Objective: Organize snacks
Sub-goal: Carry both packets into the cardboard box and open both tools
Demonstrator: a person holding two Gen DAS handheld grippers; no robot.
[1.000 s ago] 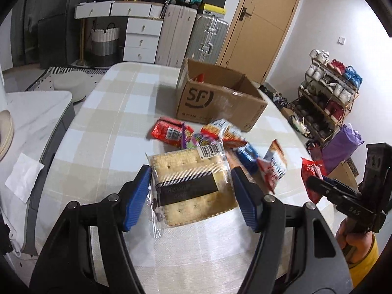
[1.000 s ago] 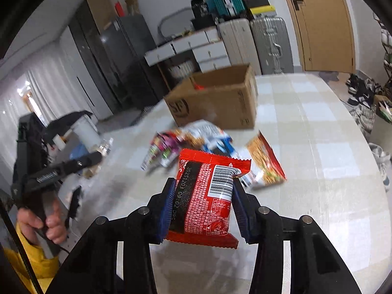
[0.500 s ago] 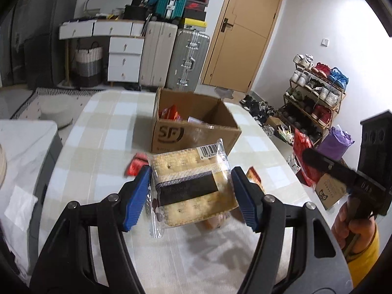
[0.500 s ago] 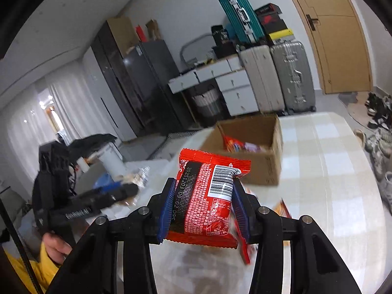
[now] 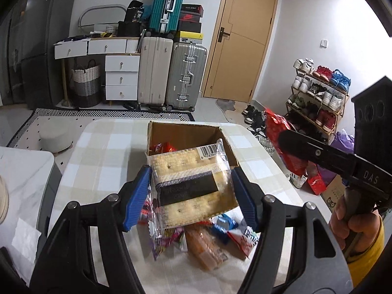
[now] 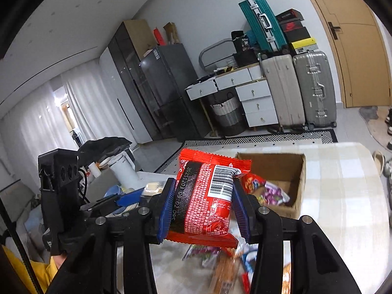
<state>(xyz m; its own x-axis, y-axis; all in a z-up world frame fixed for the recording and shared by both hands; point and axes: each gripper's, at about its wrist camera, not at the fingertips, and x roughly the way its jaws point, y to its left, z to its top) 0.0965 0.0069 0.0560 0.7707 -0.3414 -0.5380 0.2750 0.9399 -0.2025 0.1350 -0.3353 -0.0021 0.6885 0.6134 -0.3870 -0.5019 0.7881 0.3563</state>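
Between the blue ribbed pads of the left gripper [image 5: 191, 196] sits a clear-wrapped cracker packet [image 5: 191, 183], clamped by its side edges. Compared with a second ago, both grippers have risen off the tabletop [image 5: 103, 161] and moved toward the cardboard box [image 5: 186, 132], which now lies directly ahead of the left gripper with its open top visible; the loose snack pile [image 5: 215, 235] that lay ahead is now below and behind the fingers. The cracker packet is a flat, crinkly rectangle with a black label band and a barcode at its far corner; its long axis runs roughly forward, toward the box. The right gripper [image 6: 203, 210] is closed on a glossy red snack pouch [image 6: 208, 196], a puffy foil pillow with crimped ends, its long axis pointing forward and up, barcode facing the camera. Ahead and right of this gripper the box shows colourful wrappers [image 6: 267, 191] inside. From the left wrist view, the right gripper [image 5: 284, 137] hangs to the right of the box, held above the tabletop's edge.
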